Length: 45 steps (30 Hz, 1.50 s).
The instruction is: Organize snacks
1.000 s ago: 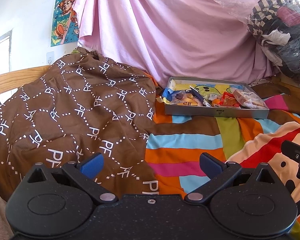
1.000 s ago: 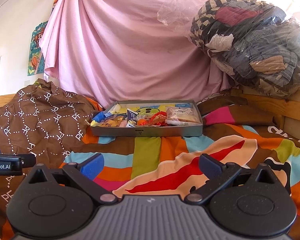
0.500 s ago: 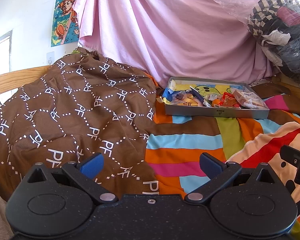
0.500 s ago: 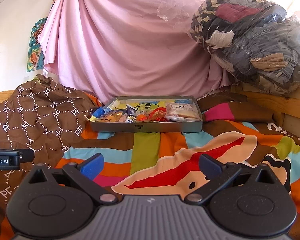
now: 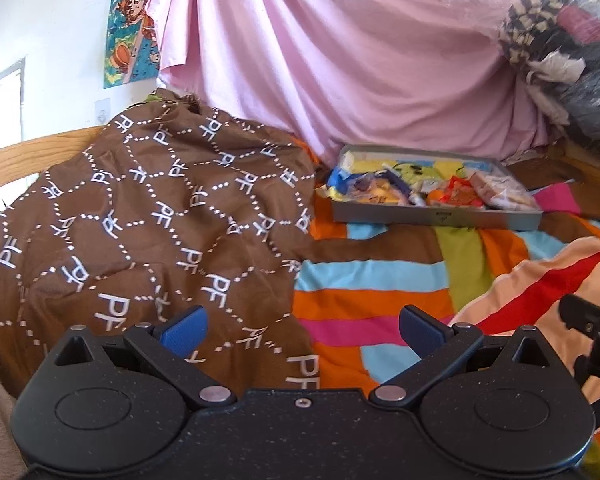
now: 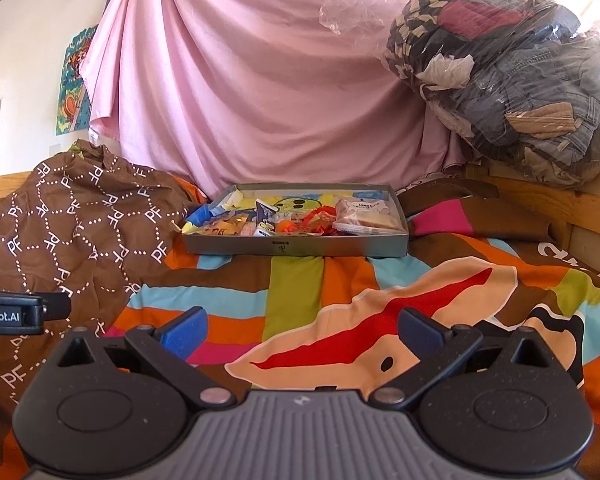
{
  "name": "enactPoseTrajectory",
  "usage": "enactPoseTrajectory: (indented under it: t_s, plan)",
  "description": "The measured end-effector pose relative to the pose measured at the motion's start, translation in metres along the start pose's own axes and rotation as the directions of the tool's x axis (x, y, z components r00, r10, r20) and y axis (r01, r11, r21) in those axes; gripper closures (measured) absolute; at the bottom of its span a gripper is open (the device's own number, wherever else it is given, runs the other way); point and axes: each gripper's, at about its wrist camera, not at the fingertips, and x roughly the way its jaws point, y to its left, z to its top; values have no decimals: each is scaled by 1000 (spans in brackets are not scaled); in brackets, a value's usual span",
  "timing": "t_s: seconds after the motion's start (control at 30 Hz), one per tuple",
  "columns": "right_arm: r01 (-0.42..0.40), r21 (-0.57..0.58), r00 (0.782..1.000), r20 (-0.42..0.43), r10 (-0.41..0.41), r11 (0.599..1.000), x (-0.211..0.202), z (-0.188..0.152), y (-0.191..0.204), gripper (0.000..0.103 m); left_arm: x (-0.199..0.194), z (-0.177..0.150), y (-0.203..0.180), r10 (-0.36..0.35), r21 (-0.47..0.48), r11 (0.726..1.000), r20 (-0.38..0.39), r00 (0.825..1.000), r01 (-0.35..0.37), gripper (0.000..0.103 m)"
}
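A shallow grey box (image 6: 296, 246) (image 5: 436, 218) lies on the striped bedspread, far ahead of both grippers. Inside it is a jumble of snack packets: a clear bag of pale biscuits (image 6: 364, 216) at its right end, red and orange wrappers (image 6: 314, 220) in the middle, a gold packet (image 6: 224, 226) and a blue one (image 6: 202, 212) at the left. My left gripper (image 5: 302, 326) is open with nothing between its blue pads. My right gripper (image 6: 302, 326) is open and empty too, facing the box front. Each gripper's body shows at the edge of the other's view.
A rumpled brown patterned cloth (image 5: 148, 216) piles up left of the box. A pink sheet (image 6: 260, 80) hangs behind. A plastic-wrapped bundle of clothes (image 6: 512, 72) sits on the wooden bed frame (image 6: 548, 196) at right. Striped bedspread (image 6: 300, 292) lies between grippers and box.
The right gripper has drifted forward, so the box looks slightly nearer and more centred. The left gripper's view has barely shifted. Both stay open.
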Motion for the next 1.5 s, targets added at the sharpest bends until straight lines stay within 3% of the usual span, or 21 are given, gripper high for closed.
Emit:
enactPoseTrajectory:
  t_s: [1.5]
  plan:
    - [18, 11, 1000, -26, -17, 1000, 2, -1, -3, 0, 0, -3, -3, 11, 22, 1000, 5, 1000, -11, 2]
